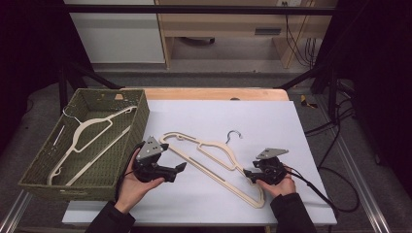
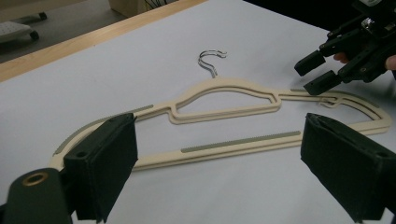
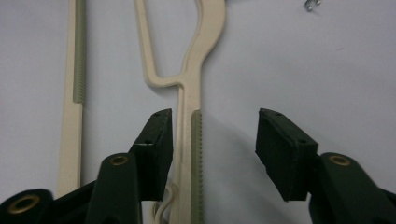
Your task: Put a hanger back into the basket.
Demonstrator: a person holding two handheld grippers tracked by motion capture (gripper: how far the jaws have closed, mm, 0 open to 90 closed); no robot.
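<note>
In the high view, a cream hanger is lying flat on the white table at the lower middle of the frame, its metal hook pointing toward the top. The left gripper is sitting at the lower left of centre, just beside the hanger's left end, held in the person's left hand. The right gripper is resting at the lower right against the hanger's right shoulder. A woven basket is standing at the left edge of the frame, holding a second hanger.

In the left gripper view, the two black jaws are standing wide apart at the bottom corners, released, with nothing pressed between them. The hanger is stretching across the middle, and the right gripper is reaching in from the upper right, its tips at the hanger's arm.

In the right gripper view, the jaws are rising from the bottom, half apart and gripping nothing. The hanger's arm with its ribbed grey strip is running between them, close to the left pad, while a clear gap is separating it from the right pad. The hanger's bottom bar is running down the left of the frame.
</note>
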